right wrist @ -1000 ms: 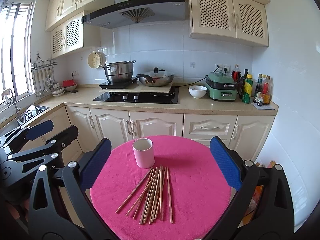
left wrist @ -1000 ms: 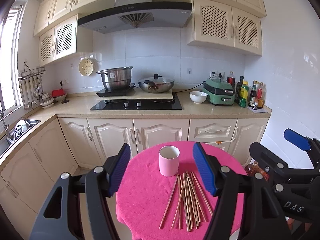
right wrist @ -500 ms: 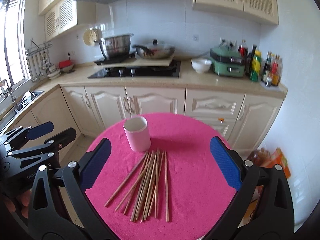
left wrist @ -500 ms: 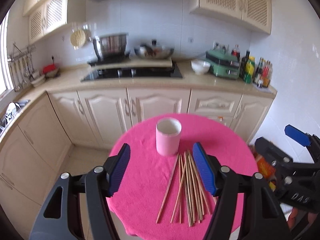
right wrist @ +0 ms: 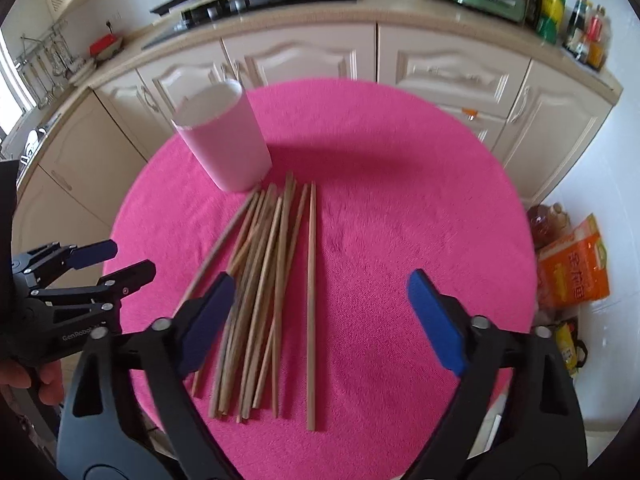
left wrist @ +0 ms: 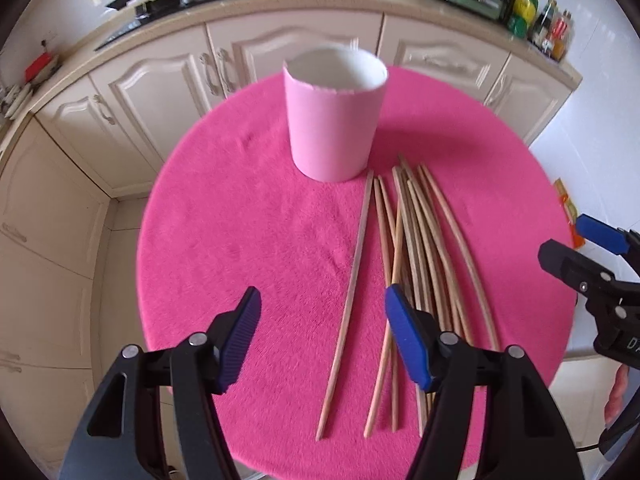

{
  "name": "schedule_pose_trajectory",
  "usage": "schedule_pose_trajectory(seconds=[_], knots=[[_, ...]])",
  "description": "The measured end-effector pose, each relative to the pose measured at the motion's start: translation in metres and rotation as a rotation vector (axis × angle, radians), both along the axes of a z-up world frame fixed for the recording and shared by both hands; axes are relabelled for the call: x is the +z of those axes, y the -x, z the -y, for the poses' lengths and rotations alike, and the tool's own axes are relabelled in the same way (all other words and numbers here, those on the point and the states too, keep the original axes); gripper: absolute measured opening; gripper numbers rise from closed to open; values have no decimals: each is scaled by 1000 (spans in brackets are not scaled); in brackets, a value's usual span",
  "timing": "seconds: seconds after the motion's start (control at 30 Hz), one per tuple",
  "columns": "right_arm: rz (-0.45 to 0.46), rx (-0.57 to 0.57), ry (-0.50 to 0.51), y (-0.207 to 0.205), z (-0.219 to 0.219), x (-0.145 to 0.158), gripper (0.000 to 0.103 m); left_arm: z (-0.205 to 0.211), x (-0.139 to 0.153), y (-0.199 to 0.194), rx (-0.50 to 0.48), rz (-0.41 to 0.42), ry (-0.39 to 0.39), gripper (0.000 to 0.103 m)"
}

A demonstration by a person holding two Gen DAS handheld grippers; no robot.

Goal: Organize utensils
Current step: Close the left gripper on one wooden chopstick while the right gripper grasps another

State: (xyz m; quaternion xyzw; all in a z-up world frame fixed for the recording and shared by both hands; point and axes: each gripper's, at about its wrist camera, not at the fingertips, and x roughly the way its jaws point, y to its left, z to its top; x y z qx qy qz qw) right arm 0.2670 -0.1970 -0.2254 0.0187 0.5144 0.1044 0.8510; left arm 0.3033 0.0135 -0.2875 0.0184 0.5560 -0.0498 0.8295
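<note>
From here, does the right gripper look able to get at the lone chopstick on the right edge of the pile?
Probably yes. The right gripper is open, and the lone chopstick lies between its fingers, apart from the other chopsticks. Nothing covers it on the pink cloth.

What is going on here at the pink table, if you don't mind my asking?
A person holds a hand-held gripper in each hand over a round table with a pink cloth. A loose bunch of wooden chopsticks lies flat on the cloth beside an upright pink cup, which looks empty. The left hand-held gripper and the right hand-held gripper are both open and hold nothing. No chopstick is in the cup yet, so the sorting has not begun.
</note>
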Motion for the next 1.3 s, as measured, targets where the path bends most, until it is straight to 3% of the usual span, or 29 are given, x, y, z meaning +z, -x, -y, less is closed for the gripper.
schedule_pose_trajectory(seconds=[0.07,0.2,0.3,0.57,0.77,0.97,1.07,1.3], knots=[[-55,18,-1,-11,-1,-15,66,6,-19,-13,-17,-51,-17,44],[-147,51,3,-32,-5,-41,44,16,-48,-34,-53,-116,-49,33],[-207,66,5,-44,-7,-56,35,21,-59,-45,-67,-126,-42,27],[-309,127,31,-62,-24,-81,28,29,-59,-58,-94,-129,-54,26],[-318,160,116,-65,-30,-81,17,18,-56,-53,-95,-170,11,26],[-325,163,128,-70,-24,-80,11,18,-56,-56,-116,-176,5,26],[-335,159,120,-70,-30,-84,11,16,-50,-61,-128,-214,86,26],[-344,152,113,-73,-23,-82,12,40,-65,-67,-162,-213,-49,26]])
